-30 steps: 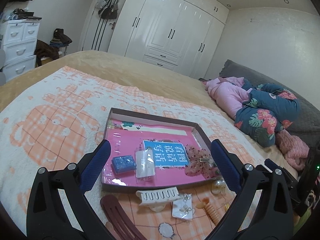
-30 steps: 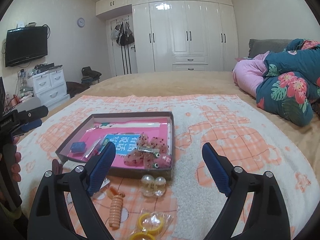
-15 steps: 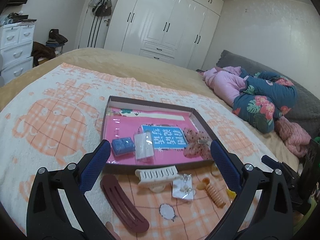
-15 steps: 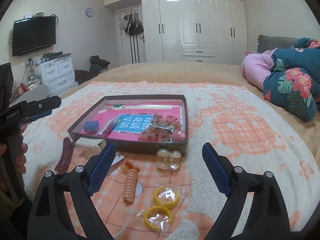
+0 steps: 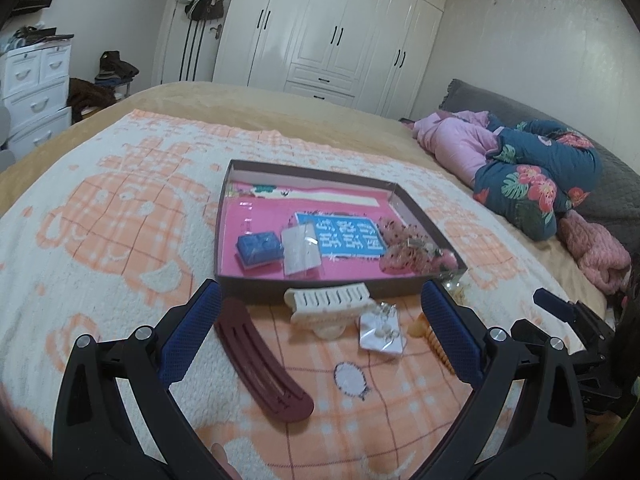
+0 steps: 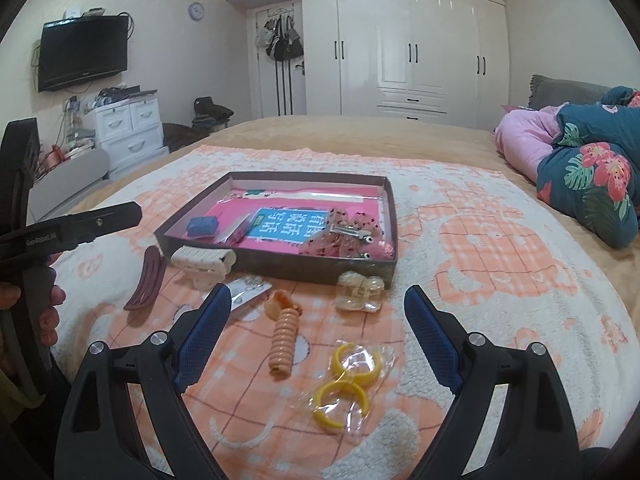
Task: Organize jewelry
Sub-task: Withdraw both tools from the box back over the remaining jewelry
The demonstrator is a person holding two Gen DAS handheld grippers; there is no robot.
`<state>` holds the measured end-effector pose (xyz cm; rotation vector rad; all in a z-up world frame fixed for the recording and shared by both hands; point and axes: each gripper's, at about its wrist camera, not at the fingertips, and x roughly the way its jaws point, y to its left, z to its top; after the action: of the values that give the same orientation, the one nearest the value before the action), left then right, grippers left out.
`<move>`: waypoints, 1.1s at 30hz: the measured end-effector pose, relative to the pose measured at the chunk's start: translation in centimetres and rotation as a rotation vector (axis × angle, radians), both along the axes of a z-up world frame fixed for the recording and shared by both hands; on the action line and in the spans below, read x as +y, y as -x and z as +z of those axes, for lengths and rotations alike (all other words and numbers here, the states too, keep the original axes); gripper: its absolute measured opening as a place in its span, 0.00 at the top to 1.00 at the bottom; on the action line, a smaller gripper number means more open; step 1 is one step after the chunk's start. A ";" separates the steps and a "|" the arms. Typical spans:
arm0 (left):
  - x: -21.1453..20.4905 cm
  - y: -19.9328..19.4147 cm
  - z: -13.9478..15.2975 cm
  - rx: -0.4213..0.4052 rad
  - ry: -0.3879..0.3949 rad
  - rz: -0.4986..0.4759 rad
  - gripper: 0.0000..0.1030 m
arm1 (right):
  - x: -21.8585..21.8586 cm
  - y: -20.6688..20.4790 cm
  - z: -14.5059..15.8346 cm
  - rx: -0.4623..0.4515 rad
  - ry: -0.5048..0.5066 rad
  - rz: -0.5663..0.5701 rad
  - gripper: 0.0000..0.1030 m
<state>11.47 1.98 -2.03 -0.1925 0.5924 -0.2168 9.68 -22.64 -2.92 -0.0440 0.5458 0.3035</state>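
On the left claw [image 6: 120, 216] handle, white lettering "GenRobot.AI"

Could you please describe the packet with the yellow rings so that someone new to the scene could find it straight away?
Start at the shallow brown tray on the peach-and-white blanket. The packet of yellow rings lies on the blanket nearer the camera, apart from the tray, between the right gripper's open fingers. It is the only yellow item, sealed in clear plastic beside the ribbed peach clip.
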 end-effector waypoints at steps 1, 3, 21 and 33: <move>0.0 0.1 -0.1 0.004 -0.002 0.002 0.11 | 0.1 0.1 0.0 0.000 0.003 0.004 0.17; 0.1 0.3 -0.4 0.013 -0.008 0.003 0.11 | 0.5 0.3 -0.2 0.002 0.009 0.017 0.17; 0.7 1.0 -2.8 0.095 -0.055 0.033 0.11 | 3.4 0.9 -1.0 0.011 0.065 0.119 0.17; 1.5 -0.4 -4.9 0.163 -0.048 0.059 0.11 | 5.1 -0.5 -2.8 0.046 0.124 0.137 0.17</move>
<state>11.82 3.53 -6.91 -0.1823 0.7524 -0.1300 10.16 -17.58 -5.73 -0.1953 0.6082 0.4051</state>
